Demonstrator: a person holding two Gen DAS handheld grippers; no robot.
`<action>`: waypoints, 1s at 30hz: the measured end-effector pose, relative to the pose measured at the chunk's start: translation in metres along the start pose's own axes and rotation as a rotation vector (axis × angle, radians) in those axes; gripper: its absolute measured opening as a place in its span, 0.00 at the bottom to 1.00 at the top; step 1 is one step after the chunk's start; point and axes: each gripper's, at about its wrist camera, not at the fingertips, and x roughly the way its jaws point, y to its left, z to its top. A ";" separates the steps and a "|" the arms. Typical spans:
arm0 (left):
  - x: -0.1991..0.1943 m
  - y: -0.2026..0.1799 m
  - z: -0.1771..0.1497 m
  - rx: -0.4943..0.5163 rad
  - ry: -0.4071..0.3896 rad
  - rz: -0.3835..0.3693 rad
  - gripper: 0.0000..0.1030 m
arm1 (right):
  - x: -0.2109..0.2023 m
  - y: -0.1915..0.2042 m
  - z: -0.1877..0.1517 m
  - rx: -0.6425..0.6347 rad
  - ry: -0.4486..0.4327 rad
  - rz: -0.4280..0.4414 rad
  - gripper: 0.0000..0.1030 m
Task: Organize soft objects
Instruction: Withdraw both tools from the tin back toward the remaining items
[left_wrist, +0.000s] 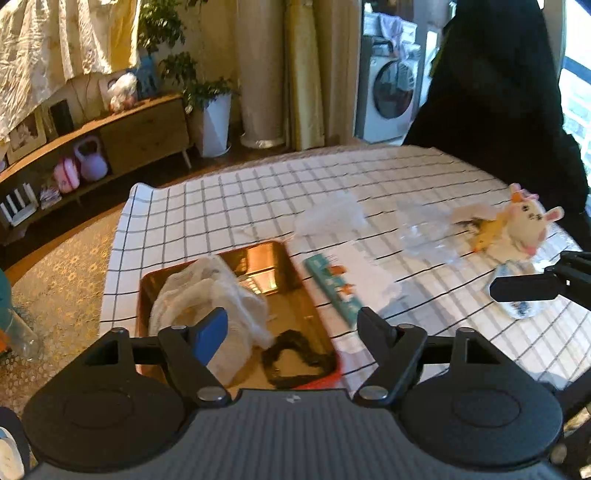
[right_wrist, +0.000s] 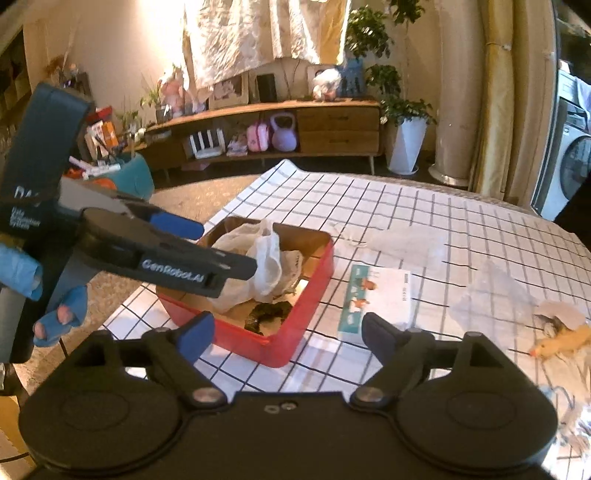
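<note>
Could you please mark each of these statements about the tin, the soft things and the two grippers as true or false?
1. The white cloth lies inside the red tin. True.
2. The left gripper is clamped on the white cloth. False: its jaws stand apart with nothing between them.
3. The bunny plush toy is already in the tin. False: it lies on the checked tablecloth, away from the tin.
4. A dark scrunchie lies in the tin beside the cloth. True.
5. The right gripper holds the tissue pack. False: it is open and empty; the pack lies on the tablecloth.
</note>
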 end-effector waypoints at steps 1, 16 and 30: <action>-0.005 -0.006 -0.001 0.009 -0.015 -0.004 0.77 | -0.006 -0.004 -0.003 0.011 -0.008 -0.003 0.86; -0.027 -0.075 -0.011 0.021 -0.115 -0.090 0.84 | -0.089 -0.064 -0.048 0.120 -0.134 -0.108 0.98; 0.014 -0.135 -0.009 0.022 -0.112 -0.255 0.99 | -0.127 -0.128 -0.109 0.147 -0.167 -0.286 0.99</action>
